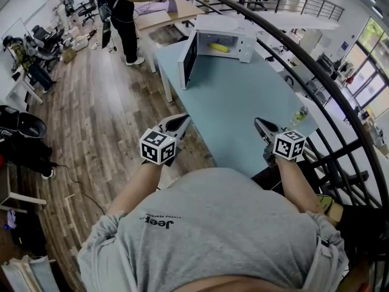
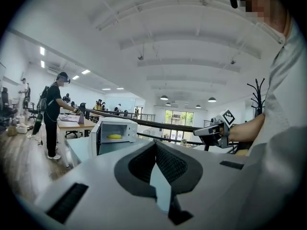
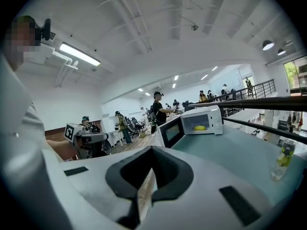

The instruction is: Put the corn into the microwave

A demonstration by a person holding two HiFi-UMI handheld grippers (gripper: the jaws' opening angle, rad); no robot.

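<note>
Your head camera looks steeply down at the desk [image 1: 243, 96]. Cameras on your left hand-held gripper [image 1: 179, 125] and right hand-held gripper [image 1: 261, 126] look across it, sharing the far microwave [image 1: 226, 26].

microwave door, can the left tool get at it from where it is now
Probably not without stepping forward: the left tool hangs at the near end of the table, the open microwave door at its far end. Nothing stands between them.

Open-plan office: rows of desks [image 1: 152, 18], swivel chairs [image 1: 53, 38], wood floor [image 1: 91, 114], strip lights [image 3: 79, 55].
</note>
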